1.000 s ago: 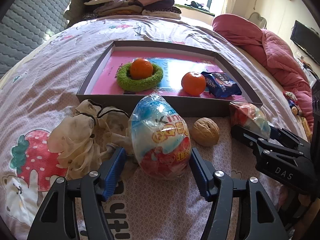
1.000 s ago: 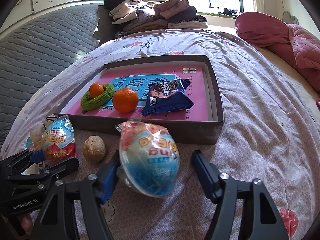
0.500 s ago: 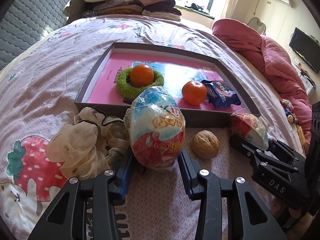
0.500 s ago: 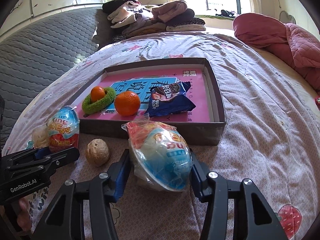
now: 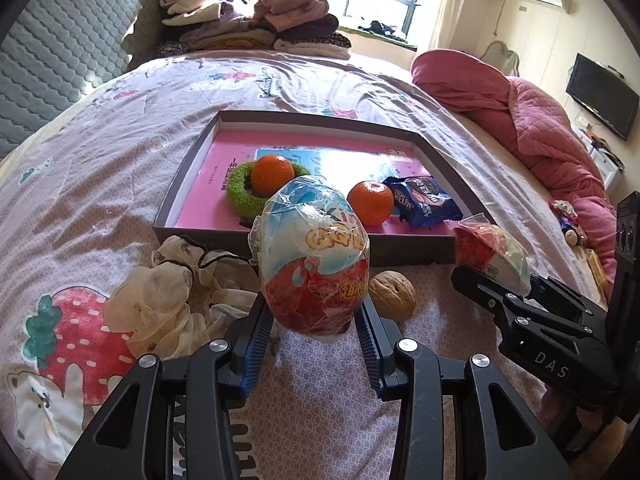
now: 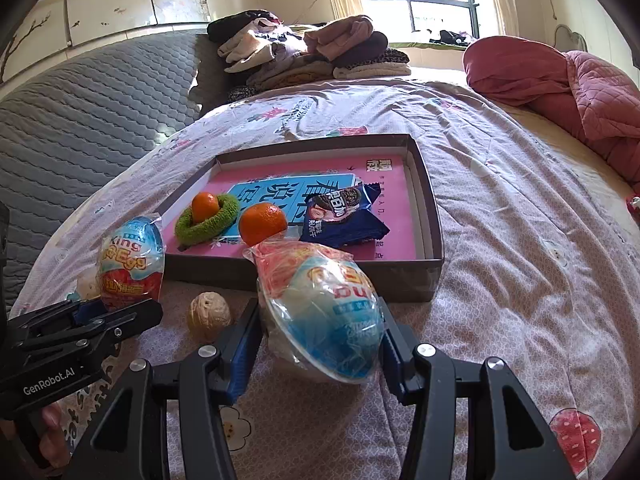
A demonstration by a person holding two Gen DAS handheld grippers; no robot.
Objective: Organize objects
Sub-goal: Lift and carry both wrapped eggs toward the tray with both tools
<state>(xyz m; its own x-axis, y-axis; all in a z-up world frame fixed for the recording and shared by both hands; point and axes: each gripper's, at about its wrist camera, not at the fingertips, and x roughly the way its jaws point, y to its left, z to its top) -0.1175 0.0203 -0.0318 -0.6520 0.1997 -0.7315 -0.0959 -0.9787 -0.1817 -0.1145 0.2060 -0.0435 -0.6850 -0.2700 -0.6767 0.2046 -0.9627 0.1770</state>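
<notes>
My left gripper point(image 5: 314, 320) is shut on a wrapped toy egg point(image 5: 314, 256), held upright above the bedsheet; it also shows in the right wrist view point(image 6: 132, 256). My right gripper point(image 6: 320, 340) is shut on a second wrapped toy egg point(image 6: 320, 308), tilted, which also shows in the left wrist view point(image 5: 488, 256). Both are just in front of a shallow grey box point(image 5: 200, 152) holding two oranges point(image 5: 370, 202), one point(image 5: 272, 174) in a green ring point(image 5: 240, 196), and a blue biscuit pack point(image 5: 424, 200). A walnut point(image 5: 392, 290) lies between the grippers.
A crumpled cream scrunchie point(image 5: 168, 296) lies left of the left gripper. Folded clothes point(image 5: 248, 24) are stacked at the bed's far end. A pink quilt point(image 5: 520, 120) lies at the right. The grey padded headboard point(image 6: 80, 112) is at the left.
Both grippers have closed onto their eggs and lifted them off the sheet. Both views have risen and pulled back slightly.
</notes>
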